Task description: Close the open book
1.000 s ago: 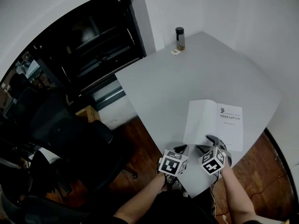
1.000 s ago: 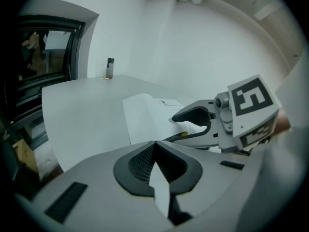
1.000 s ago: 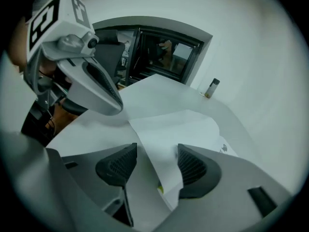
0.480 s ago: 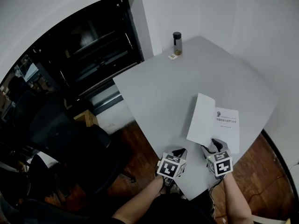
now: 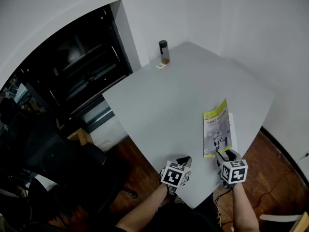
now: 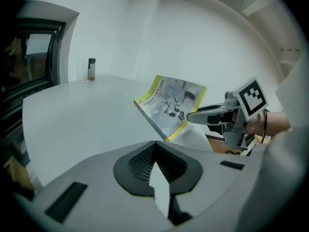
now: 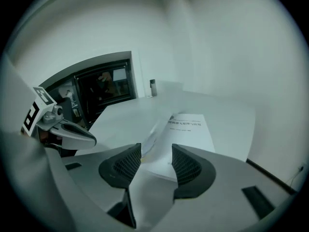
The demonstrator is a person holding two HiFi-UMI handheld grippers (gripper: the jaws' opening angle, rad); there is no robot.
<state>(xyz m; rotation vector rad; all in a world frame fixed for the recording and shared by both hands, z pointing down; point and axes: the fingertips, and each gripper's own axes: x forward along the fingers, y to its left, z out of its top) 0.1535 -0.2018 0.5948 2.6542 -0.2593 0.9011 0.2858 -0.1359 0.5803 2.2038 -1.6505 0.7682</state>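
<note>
Swinging over onto its right-hand side, the book (image 5: pixel 217 129) has gone from lying flat open with white pages up to showing its yellow-green front cover. A second ago both pages lay spread on the tabletop (image 5: pixel 164 95); then the left leaf stood on edge, and now the cover leans over the right half, not yet flat. From the left gripper view the book (image 6: pixel 169 103) is plainly tilted, its near edge raised off the pages beneath.

The right gripper (image 5: pixel 224 154) sits at the book's near edge. Its fingers are fairly wide and have just been narrowing, and in its own view the blurred cover edge (image 7: pixel 154 129) runs up between them without either pad pressing on it. The left gripper (image 5: pixel 182 161) hovers at the near edge of the tabletop, left of the book, its fingers drawn together on nothing.

My reading is that the fold is nearly done: the cover is past upright and should drop the rest of the way, or want only a light press flat. The risk is it springing back open if left propped.
</note>
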